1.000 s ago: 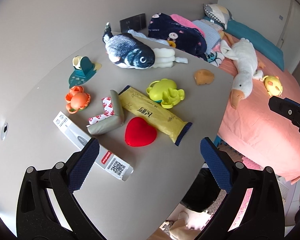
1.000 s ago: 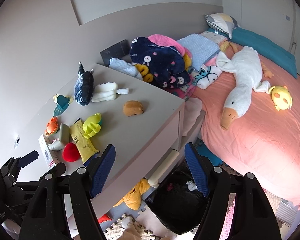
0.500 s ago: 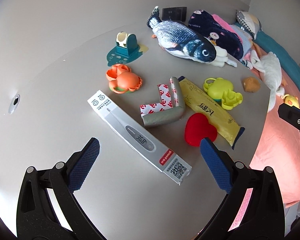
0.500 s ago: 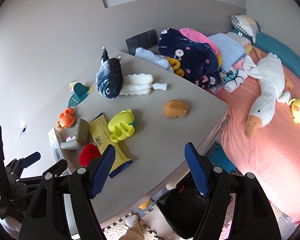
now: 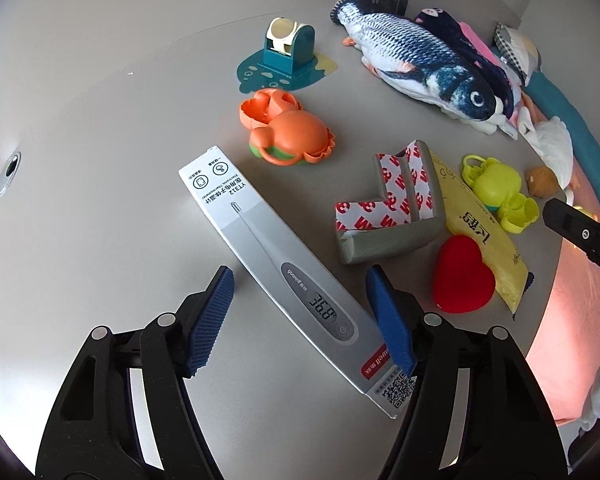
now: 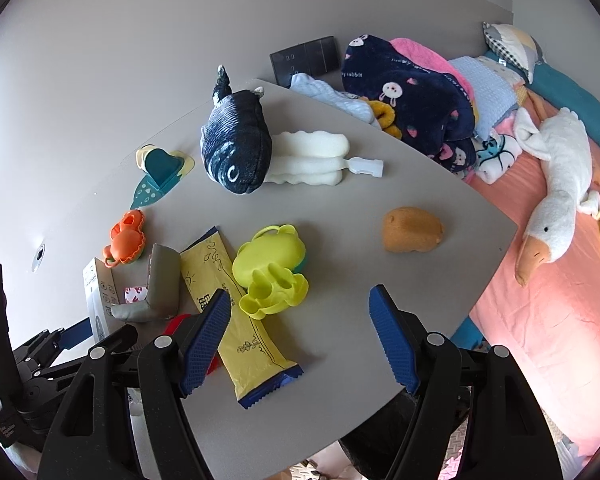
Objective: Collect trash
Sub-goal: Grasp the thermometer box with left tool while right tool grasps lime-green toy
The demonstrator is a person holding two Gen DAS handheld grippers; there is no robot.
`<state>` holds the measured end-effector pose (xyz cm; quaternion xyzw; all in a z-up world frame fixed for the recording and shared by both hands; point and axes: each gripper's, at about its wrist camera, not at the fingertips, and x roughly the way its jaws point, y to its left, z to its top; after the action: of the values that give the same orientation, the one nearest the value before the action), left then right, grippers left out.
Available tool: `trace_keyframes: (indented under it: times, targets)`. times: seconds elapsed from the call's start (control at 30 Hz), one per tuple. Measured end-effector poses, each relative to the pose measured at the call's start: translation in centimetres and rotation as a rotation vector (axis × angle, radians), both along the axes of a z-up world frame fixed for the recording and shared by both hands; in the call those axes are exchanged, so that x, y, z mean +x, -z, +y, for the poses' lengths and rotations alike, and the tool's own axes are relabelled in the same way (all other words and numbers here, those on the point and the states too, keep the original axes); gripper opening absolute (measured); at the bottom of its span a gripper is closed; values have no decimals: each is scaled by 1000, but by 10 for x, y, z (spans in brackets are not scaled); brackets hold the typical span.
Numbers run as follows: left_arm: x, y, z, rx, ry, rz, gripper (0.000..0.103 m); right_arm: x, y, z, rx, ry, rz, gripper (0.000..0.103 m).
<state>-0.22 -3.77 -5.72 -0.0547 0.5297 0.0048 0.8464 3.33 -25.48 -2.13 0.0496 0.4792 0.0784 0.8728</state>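
Across the desk (image 6: 340, 240), toys and packaging lie mixed: a plush fish (image 5: 412, 60) toward the far edge, a yellow wrapper (image 6: 236, 312) near the front edge. Nearest the left gripper (image 5: 300, 316) lies the thermometer box (image 5: 284, 264), running diagonally between its wide-open, empty jaws. The right gripper (image 6: 300, 336) hovers open and empty over the front edge beside the wrapper. Judging by that diagonal lie, closing now could catch only a corner, so the box may twist or slip free.
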Motion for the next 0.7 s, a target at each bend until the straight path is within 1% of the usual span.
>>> trace_keyframes:
  times: [0.03,0.07,0.13,0.3,0.4,0.53,0.57,0.7]
  targets:
    - [1,0,1,15,-1,-3,60,3,3,2,1,-1,5,72]
    - [1,0,2,27,1,-5,56,7,6,5,2,-1,11,72]
    - [4,0,7,39,-2,-5,53,12,12,10,4,1,22,72]
    - [7,-1,20,72,-20,-5,38,27,24,17,14,14,46,72]
    - [8,-2,28,79,-24,-6,34,33,30,21,3,16,50,72]
    - [11,-2,34,71,-20,-5,33,39,35,26,2,0,66,58]
    - [11,-2,36,65,-22,-7,33,38,35,28,-14,-1,57,54]
    - [10,-3,43,16,-56,-17,30,39,35,29,-13,-1,61,54]
